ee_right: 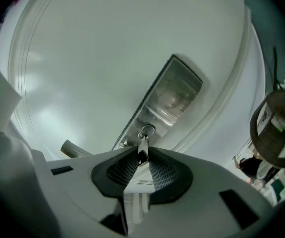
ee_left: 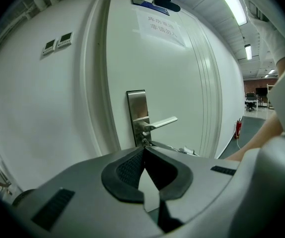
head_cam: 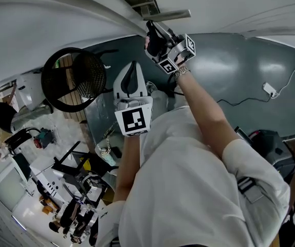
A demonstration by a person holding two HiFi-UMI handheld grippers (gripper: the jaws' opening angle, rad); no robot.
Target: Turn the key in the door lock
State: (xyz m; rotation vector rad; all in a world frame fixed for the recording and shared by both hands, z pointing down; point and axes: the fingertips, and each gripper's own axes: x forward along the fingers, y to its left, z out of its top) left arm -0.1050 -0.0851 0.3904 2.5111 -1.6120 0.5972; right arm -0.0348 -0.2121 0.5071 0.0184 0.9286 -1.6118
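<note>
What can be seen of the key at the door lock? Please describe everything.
The key is small, flat and silvery, like metal, with a round loop at its far end. It stands out from the near end of the steel lock plate. The right gripper pinches it between the tips of its dark ribbed fingers. Its blade is not visible.

This is an office building hallway. Ceiling strip lights (ee_left: 230, 1) run toward distant desks (ee_left: 252, 102). A fire extinguisher (ee_left: 238, 129) stands beyond the door (ee_left: 182, 83).

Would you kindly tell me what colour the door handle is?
Silvery metal. The door handle shows best in the left gripper view.
</note>
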